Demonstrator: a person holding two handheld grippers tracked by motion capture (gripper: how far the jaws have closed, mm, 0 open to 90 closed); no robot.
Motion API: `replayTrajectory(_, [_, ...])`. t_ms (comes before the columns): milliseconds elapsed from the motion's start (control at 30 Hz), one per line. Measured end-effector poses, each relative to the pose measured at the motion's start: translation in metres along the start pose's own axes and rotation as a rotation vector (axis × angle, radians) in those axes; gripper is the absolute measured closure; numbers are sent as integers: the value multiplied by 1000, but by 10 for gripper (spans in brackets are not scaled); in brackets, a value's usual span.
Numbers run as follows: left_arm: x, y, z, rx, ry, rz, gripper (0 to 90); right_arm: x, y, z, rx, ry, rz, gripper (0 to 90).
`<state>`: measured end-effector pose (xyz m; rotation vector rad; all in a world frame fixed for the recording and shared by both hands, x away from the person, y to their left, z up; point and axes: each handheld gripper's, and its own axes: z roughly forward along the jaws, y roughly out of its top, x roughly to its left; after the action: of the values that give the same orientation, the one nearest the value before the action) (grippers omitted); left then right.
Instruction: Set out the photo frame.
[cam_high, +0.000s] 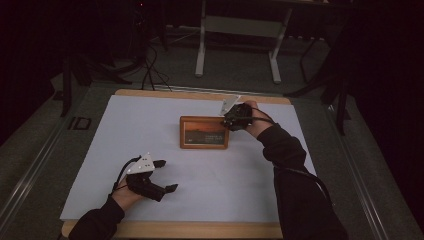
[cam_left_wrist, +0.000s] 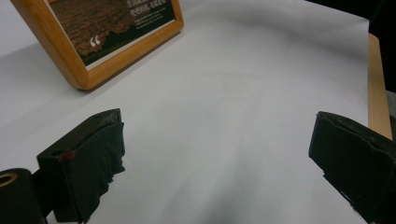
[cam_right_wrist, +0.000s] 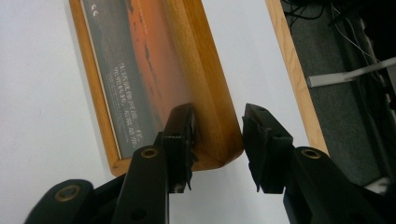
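Note:
A wooden picture frame (cam_high: 204, 132) holding a dark orange print lies on the white sheet near the table's middle. My right gripper (cam_high: 231, 121) is at the frame's far right corner. In the right gripper view that gripper (cam_right_wrist: 217, 140) straddles the corner of the frame (cam_right_wrist: 154, 70): one jaw rests on the print side, while the other stands just off the wooden edge with a thin gap. My left gripper (cam_high: 167, 175) hovers wide open over bare sheet at the front left. In the left gripper view it (cam_left_wrist: 215, 158) holds nothing, and the frame (cam_left_wrist: 100, 32) lies ahead.
The white sheet (cam_high: 150, 130) covers most of the wooden table (cam_high: 200, 231). Beyond the far edge are a white stand's legs (cam_high: 200, 55) and cables on the dark floor. Metal rails run along both sides of the table.

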<state>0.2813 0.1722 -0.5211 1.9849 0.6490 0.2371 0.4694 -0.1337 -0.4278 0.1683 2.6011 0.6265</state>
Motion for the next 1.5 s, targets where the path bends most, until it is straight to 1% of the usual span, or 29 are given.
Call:
replayTrajectory(33, [0,0,0,1,-2,3,38,-1,0,0,-2,1,1,620])
replayTrajectory(100, [0,-1,1,4,-7,-1,38,0,0,1,3,-15,-8,603])
replayTrajectory(233, [-1,-1,2,9,-9,4,38,1,0,0,1,-29,-9,564])
replayTrajectory(300, [-1,-1,2,3,-13,1,38,3,1,-2,5,-48,-23,541])
replayTrajectory(333, [-1,-1,2,4,-11,-1,38,4,2,-5,-3,-57,-20,526])
replayTrajectory(433, [0,-1,2,2,-10,-4,38,6,4,-9,-12,-44,-13,506])
replayTrajectory(467, [0,-1,2,2,-9,-3,38,8,4,-11,-15,-51,-15,488])
replayTrajectory(500, [0,-1,2,1,-11,-4,38,11,4,-15,-40,-31,28,470])
replayTrajectory(567, [-1,-1,2,0,-9,-2,38,12,4,-16,-43,-34,28,425])
replayTrajectory(633, [-1,-1,2,-6,-11,-5,38,17,3,-17,-46,-37,47,389])
replayTrajectory(667, [-1,-1,1,-5,-9,-5,38,19,2,-18,-45,-42,63,374])
replayTrajectory(733, [-1,-1,1,-5,-7,-3,38,22,-1,-20,-62,-31,100,345])
replayTrajectory(767, [-1,-1,1,-4,-5,-4,38,23,-3,-21,-66,-28,110,315])
replayTrajectory(833, [-1,-2,1,-5,-5,-3,37,28,-8,-23,-77,-23,122,287])
replayTrajectory(867, [-1,-2,1,-5,-5,-3,38,28,-8,-23,-77,-23,122,287])
replayTrajectory(900, [-1,-2,1,-4,-7,-2,38,31,-10,-24,-83,-10,127,250])
replayTrajectory(933, [-1,-2,1,-5,-7,-1,38,35,-15,-25,-108,2,155,192])
replayTrajectory(967, [-1,-2,1,-5,-6,-1,38,38,-17,-26,-118,15,169,181])
replayTrajectory(1000, [-1,-2,1,-3,-5,2,38,41,-20,-27,-130,24,186,149])
replayTrajectory(1067, [-1,-2,1,-3,-5,4,37,43,-22,-28,-141,26,193,140])
replayTrajectory(1100, [-2,-2,2,1,-6,6,37,47,-25,-29,-157,31,205,139])
replayTrajectory(1133, [-2,-2,2,0,-5,7,38,54,-30,-29,-168,27,208,138])
replayTrajectory(1233, [-2,-2,2,3,-8,9,38,64,-36,-29,-176,29,216,137])
replayTrajectory(1267, [-2,-2,2,3,-8,9,38,64,-36,-29,-176,29,216,137])
replayTrajectory(1300, [-3,-2,2,4,-8,10,38,68,-38,-29,-179,35,220,137])
replayTrajectory(1333, [-3,-2,3,4,-8,11,38,76,-43,-28,-184,39,224,137])
replayTrajectory(1433, [-3,-1,3,3,-11,12,38,86,-50,-26,-185,54,242,137])
replayTrajectory(1467, [-3,-1,3,3,-11,12,38,86,-50,-26,-185,54,242,137])
replayTrajectory(1500, [-3,-1,2,1,-12,11,38,90,-52,-25,-189,57,246,137])
